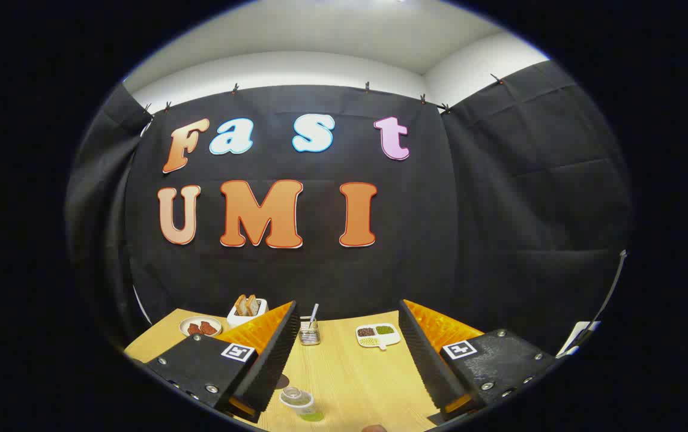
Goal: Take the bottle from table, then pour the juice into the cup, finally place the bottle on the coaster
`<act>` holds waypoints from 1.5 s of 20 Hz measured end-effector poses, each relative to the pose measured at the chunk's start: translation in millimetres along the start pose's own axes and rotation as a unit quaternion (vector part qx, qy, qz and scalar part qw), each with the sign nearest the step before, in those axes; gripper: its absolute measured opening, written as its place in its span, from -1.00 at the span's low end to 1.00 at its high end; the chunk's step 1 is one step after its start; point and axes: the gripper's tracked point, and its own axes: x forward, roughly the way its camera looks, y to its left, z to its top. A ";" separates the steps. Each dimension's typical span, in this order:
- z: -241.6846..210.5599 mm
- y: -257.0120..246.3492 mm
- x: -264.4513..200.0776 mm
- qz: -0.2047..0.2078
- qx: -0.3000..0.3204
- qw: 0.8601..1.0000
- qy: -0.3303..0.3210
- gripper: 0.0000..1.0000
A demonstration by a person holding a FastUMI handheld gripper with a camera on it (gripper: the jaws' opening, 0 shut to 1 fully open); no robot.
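Note:
My gripper (349,324) is open and held high above the wooden table (350,372), with nothing between its fingers. Below and between the fingers, close to the left one, a clear cup (301,402) stands with a little green juice at its bottom. At the nearest edge of the table a small brown rounded thing (373,428) peeks in; I cannot tell what it is.
Beyond the fingers along the far edge of the table stand a white toaster with toast (247,309), a plate of brown food (200,327), a metal holder with a utensil (309,331) and a white divided dish of beans (378,336). Black cloth walls close the booth.

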 end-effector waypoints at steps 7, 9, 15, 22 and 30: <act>-4.2 -3.1 -0.4 -0.003 0.001 1.000 0.005 0.96; -5.7 -4.5 -0.8 -0.005 0.001 1.000 0.007 0.96; -8.2 -9.0 -2.3 -0.011 -0.007 1.000 0.007 0.96; -29.0 15.9 2.2 0.015 0.001 1.000 0.026 0.96; -69.5 63.7 0.1 0.071 -0.008 0.996 0.051 0.96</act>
